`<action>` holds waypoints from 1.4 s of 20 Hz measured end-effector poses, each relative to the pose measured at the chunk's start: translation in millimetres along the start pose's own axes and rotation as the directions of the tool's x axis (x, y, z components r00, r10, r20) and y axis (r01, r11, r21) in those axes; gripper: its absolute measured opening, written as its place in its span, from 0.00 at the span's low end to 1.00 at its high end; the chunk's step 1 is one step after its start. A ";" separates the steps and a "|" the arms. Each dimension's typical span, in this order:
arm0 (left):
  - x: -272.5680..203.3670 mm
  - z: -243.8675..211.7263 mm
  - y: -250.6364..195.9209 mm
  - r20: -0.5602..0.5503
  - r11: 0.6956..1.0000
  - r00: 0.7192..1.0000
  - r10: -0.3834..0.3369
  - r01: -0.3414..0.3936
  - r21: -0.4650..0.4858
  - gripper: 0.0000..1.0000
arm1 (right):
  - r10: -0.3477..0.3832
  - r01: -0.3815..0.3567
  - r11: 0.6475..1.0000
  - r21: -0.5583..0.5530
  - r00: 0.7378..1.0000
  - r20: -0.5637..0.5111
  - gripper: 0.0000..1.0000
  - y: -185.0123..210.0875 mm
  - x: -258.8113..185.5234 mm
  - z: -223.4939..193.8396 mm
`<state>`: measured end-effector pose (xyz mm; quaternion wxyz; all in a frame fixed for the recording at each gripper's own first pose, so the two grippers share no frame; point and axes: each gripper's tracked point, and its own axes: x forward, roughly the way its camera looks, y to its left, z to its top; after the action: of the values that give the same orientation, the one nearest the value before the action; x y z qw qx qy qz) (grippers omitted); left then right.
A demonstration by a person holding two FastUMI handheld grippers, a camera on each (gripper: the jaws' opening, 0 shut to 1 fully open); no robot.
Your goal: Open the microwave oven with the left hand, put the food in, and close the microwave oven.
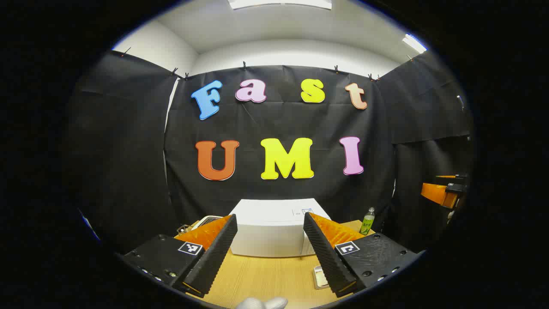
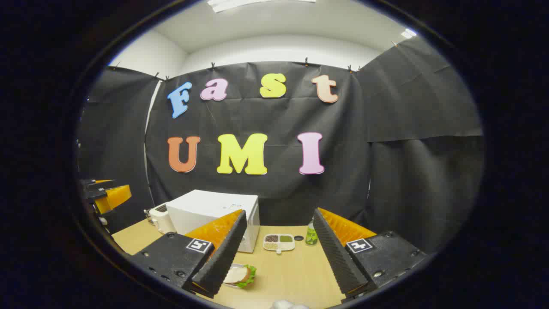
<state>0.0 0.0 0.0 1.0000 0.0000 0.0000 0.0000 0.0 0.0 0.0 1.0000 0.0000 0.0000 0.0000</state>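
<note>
The white microwave [image 1: 270, 240] stands at the back of the wooden table [image 1: 266, 279] with its door shut. My left gripper [image 1: 270, 218] hangs open in front of it, well short of it, with nothing between the fingers. In the right gripper view the microwave [image 2: 206, 210] is at the left. The food, a sandwich [image 2: 241, 274] on a small tray, lies on the table [image 2: 291, 274] just right of my left-hand finger. My right gripper [image 2: 279, 214] is open and empty above the table. In the left gripper view the tray's edge [image 1: 318, 277] peeks out beside a finger.
A green bottle [image 2: 312, 234] and a divided dish of grains [image 2: 279, 242] sit right of the microwave. A white toaster [image 2: 161, 216] stands at its left. The right gripper [image 1: 441, 193] shows at the left gripper view's right edge, and the left gripper [image 2: 107, 193] at the right gripper view's left edge.
</note>
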 end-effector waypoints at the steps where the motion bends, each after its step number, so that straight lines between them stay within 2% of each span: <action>1: 1.4 -1.5 1.0 -0.001 1.000 1.000 0.000 0.000 0.001 0.96 | 0.001 -0.001 1.000 -0.002 1.000 -0.001 0.92 0.3 1.1 0.5; 2: 1.8 -2.8 1.6 -0.003 1.000 1.000 -0.001 0.001 0.002 0.96 | 0.003 -0.004 1.000 -0.004 1.000 -0.002 0.99 1.9 2.4 -0.3; 7: 6.3 -5.8 6.1 -0.006 1.000 1.000 0.007 -0.007 0.003 0.96 | 0.010 -0.010 1.000 -0.017 1.000 -0.008 0.99 6.4 7.9 -1.2; 8: 6.1 -5.9 7.2 -0.006 1.000 1.000 0.009 -0.009 0.004 0.96 | 0.009 -0.009 1.000 -0.016 1.000 -0.009 0.93 6.3 8.8 -2.0; 9: 8.6 -5.6 8.4 -0.007 1.000 1.000 0.011 -0.011 0.005 0.96 | 0.009 -0.009 1.000 -0.015 1.000 -0.008 0.99 6.3 10.1 -1.6; 10: 9.0 -6.1 9.1 -0.007 1.000 1.000 0.011 -0.011 0.006 0.96 | 0.006 -0.006 1.000 -0.013 1.000 -0.007 0.99 6.7 11.6 -2.2; 11: 9.9 -6.4 10.1 -0.007 1.000 1.000 0.013 -0.013 0.008 0.86 | 0.008 -0.008 1.000 -0.012 1.000 -0.005 0.99 6.9 12.7 -1.4; 12: 10.2 -6.5 11.1 -0.007 1.000 1.000 0.014 -0.014 0.008 0.96 | 0.009 -0.009 1.000 -0.012 1.000 -0.008 0.99 8.1 13.6 -3.0; 13: 11.2 -7.3 10.8 -0.010 1.000 1.000 0.014 -0.014 0.008 0.96 | 0.010 -0.010 1.000 -0.011 1.000 -0.008 0.92 8.3 14.9 -2.3; 14: 12.3 -7.6 10.9 -0.009 1.000 1.000 0.014 -0.014 0.008 0.96 | 0.009 -0.009 1.000 -0.010 1.000 -0.007 0.99 7.7 15.8 -3.0; 15: 14.0 -8.2 10.7 -0.011 1.000 1.000 0.015 -0.014 0.009 0.86 | 0.007 -0.007 1.000 -0.009 1.000 -0.009 0.99 7.8 17.5 -2.9; 17: 17.3 -11.0 10.9 -0.014 1.000 1.000 0.016 -0.016 0.020 0.86 | 0.008 -0.008 1.000 -0.005 1.000 -0.010 0.99 7.7 19.5 -5.0; 18: 19.2 -11.6 10.2 -0.015 1.000 1.000 0.014 -0.014 0.023 0.96 | 0.007 -0.007 1.000 -0.006 1.000 -0.014 0.99 7.7 21.1 -5.9; 19: 21.4 -12.5 9.6 -0.016 1.000 1.000 0.015 -0.015 0.024 0.86 | 0.006 -0.006 1.000 -0.007 1.000 -0.013 0.92 7.2 22.1 -6.5; 20: 23.7 -14.9 8.5 -0.020 1.000 1.000 0.012 -0.011 0.023 0.96 | 0.006 -0.006 1.000 -0.005 1.000 -0.012 0.92 6.9 23.3 -5.7; 21: 26.2 -17.4 7.6 -0.021 1.000 1.000 0.011 -0.010 0.023 0.95 | 0.006 -0.006 1.000 -0.005 1.000 -0.013 0.92 6.8 24.2 -4.9; 22: 29.2 -18.7 6.5 -0.021 1.000 1.000 0.012 -0.011 0.027 1.00 | 0.005 -0.005 1.000 -0.004 1.000 -0.011 0.92 6.1 26.6 -4.7; 23: 32.0 -21.8 4.4 -0.027 1.000 1.000 0.009 -0.008 0.030 0.96 | 0.004 -0.004 1.000 -0.002 1.000 -0.009 0.92 5.6 28.4 -3.5; 28: 52.2 -38.1 -8.0 -0.036 0.999 0.999 -0.008 0.009 0.034 0.96 | -0.002 0.002 1.000 -0.005 1.000 -0.013 0.92 0.1 36.0 -3.6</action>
<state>52.2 -8.0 -38.1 0.9997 0.0170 0.0180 -0.0044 36.0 0.1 -3.6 1.0000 -0.0026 0.0067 -0.0011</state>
